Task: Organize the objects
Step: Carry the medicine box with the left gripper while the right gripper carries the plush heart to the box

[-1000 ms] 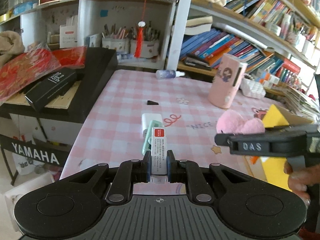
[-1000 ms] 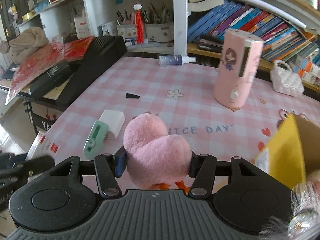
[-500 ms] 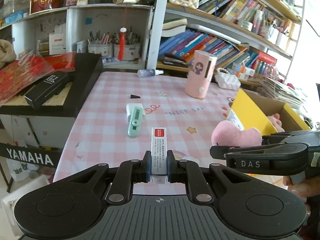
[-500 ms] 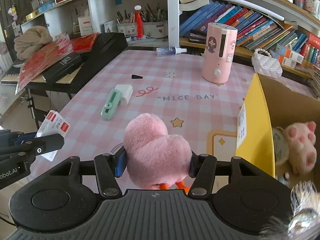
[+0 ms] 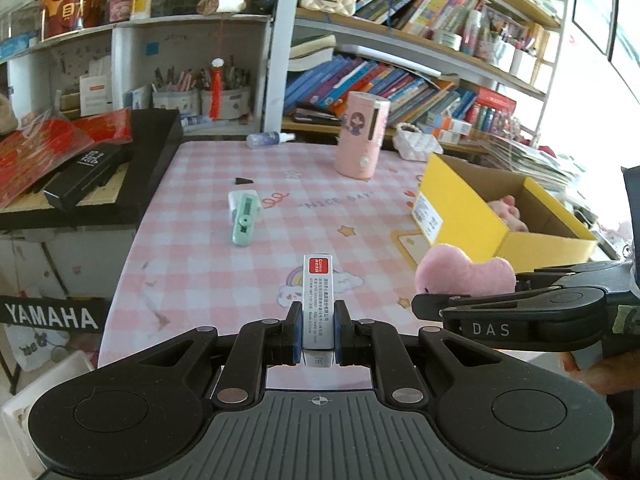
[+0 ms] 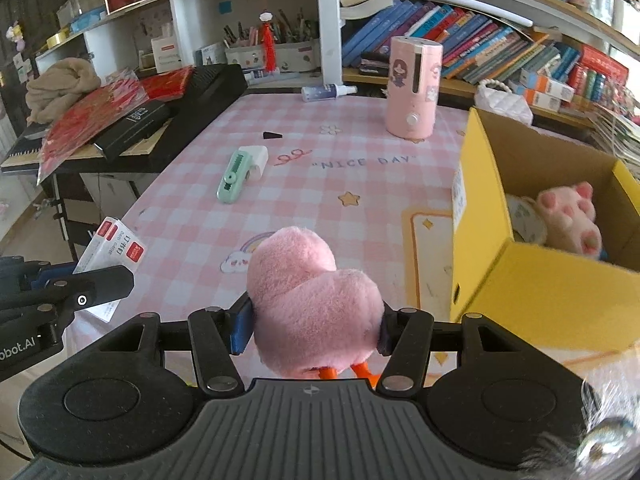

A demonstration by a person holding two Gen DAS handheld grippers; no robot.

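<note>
My left gripper (image 5: 317, 334) is shut on a small white box with a red label (image 5: 317, 300), held above the near edge of the pink checked table (image 5: 208, 264). My right gripper (image 6: 312, 330) is shut on a pink plush toy (image 6: 312, 300) with orange legs, held left of the open yellow cardboard box (image 6: 532, 292). The plush (image 5: 464, 276) and the yellow box (image 5: 460, 208) also show in the left wrist view. A pink plush paw (image 6: 568, 220) lies inside the box. A mint green stapler (image 5: 244, 220) lies on a white block (image 6: 258, 158) mid-table.
A pink humidifier (image 5: 362, 140), a small spray bottle (image 5: 268, 139) and a small black wedge (image 5: 243, 181) stand or lie toward the table's far side. A black keyboard with red packets (image 5: 80, 160) is on the left. Bookshelves (image 5: 420, 80) fill the back.
Both grippers have pulled back and up from the table with their objects. More of the table and the yellow box has come into view.
</note>
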